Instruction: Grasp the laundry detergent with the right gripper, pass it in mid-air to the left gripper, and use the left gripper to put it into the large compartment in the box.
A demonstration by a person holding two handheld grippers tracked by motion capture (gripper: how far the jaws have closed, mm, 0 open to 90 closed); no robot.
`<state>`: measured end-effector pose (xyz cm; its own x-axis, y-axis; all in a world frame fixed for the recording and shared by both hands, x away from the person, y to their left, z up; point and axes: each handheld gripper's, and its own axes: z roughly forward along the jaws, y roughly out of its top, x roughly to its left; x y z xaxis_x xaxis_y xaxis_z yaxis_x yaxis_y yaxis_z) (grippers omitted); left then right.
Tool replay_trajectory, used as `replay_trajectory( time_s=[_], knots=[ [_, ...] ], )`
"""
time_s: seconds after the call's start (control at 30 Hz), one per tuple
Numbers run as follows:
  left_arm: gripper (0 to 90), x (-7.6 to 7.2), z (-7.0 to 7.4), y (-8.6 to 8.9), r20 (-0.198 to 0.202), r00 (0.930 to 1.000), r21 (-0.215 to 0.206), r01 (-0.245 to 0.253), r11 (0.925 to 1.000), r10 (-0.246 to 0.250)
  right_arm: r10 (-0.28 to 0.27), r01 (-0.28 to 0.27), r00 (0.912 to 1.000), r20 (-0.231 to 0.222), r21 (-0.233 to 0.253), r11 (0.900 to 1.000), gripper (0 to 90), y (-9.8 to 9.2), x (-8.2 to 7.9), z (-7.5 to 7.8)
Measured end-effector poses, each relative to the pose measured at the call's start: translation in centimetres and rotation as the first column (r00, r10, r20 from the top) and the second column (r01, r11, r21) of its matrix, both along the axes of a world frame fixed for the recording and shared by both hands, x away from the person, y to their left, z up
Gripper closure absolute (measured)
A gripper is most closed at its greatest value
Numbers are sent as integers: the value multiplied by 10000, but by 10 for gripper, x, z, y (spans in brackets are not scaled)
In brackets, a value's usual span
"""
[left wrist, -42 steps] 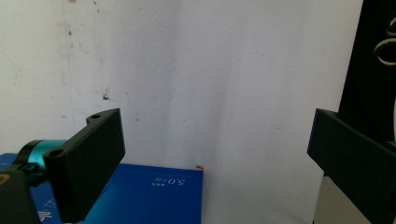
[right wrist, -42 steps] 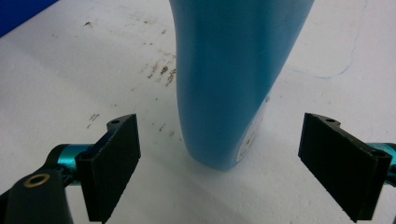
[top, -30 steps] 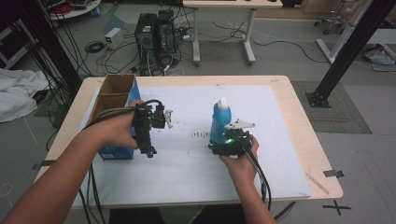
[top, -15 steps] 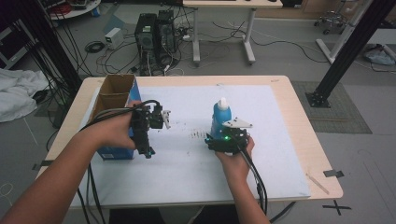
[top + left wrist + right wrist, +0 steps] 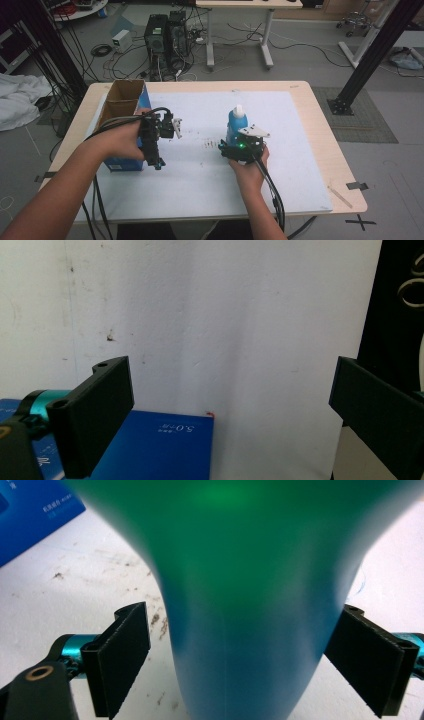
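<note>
The blue bottle [image 5: 236, 126] stands upright near the middle of the white mat [image 5: 300, 165] on the tabletop. Right gripper [image 5: 239, 148] is right at the bottle, jaws wide apart w/ the bottle between them, not squeezing. Left gripper [image 5: 152, 150] is well left of the bottle, by the blue box [image 5: 122, 162], jaws apart & holding nothing.

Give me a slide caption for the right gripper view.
Open right gripper straddling the blue bottle, jaws not yet touching, above a stained white table sheet.

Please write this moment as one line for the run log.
right gripper: open, fingers around blue bottle, not touching | left gripper: open, holding nothing, above blue box | bottle: upright on table
</note>
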<state>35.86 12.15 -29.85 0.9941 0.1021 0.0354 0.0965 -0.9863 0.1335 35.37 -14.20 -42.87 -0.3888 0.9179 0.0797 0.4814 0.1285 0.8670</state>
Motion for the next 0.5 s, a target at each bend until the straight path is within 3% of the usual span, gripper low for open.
replay_trajectory(
  time_s=[0.5],
  knots=[
    [41,0,-1,1,-15,10000,-42,32,10000,-32,-322,326,9990,299,-117,9994,178,6,2,-2]
  ],
)
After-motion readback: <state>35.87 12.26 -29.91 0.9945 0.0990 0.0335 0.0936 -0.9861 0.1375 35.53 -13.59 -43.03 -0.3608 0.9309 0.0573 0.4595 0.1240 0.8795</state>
